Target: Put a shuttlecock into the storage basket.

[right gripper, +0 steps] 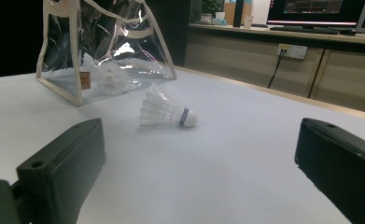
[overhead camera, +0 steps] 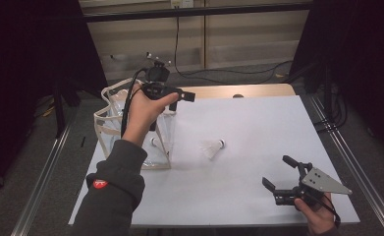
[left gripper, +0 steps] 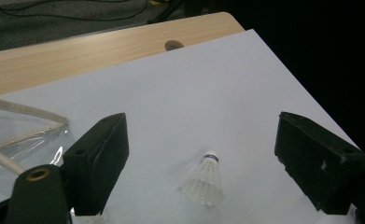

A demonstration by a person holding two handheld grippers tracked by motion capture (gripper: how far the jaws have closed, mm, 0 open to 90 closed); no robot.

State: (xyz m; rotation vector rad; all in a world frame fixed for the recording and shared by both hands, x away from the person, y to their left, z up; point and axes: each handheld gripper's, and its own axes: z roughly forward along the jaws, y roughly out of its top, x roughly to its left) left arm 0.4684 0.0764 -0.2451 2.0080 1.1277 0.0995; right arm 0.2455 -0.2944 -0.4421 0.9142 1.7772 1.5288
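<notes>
A white shuttlecock [overhead camera: 213, 148] [left gripper: 204, 182] [right gripper: 166, 112] with a blue band lies on its side on the white sheet, near the middle of the table. A second shuttlecock [overhead camera: 153, 142] [right gripper: 109, 77] sits inside the clear plastic bag [overhead camera: 111, 128] [left gripper: 17, 135] [right gripper: 105, 42], which stands upright at the left. My left gripper [overhead camera: 179, 98] [left gripper: 201, 123] hovers above the bag's right rim, jaws open and empty. Its view looks down on the loose shuttlecock farther off. My right gripper [overhead camera: 279, 172] [right gripper: 201, 135] rests low near the front right, open and empty, pointing at that shuttlecock.
The white sheet [overhead camera: 258, 123] covers most of a wooden table, whose bare far edge [overhead camera: 248, 90] has a small hole [left gripper: 173, 45]. Metal rails [overhead camera: 349, 162] run along both sides. Cables [overhead camera: 229, 73] lie on the floor behind the table.
</notes>
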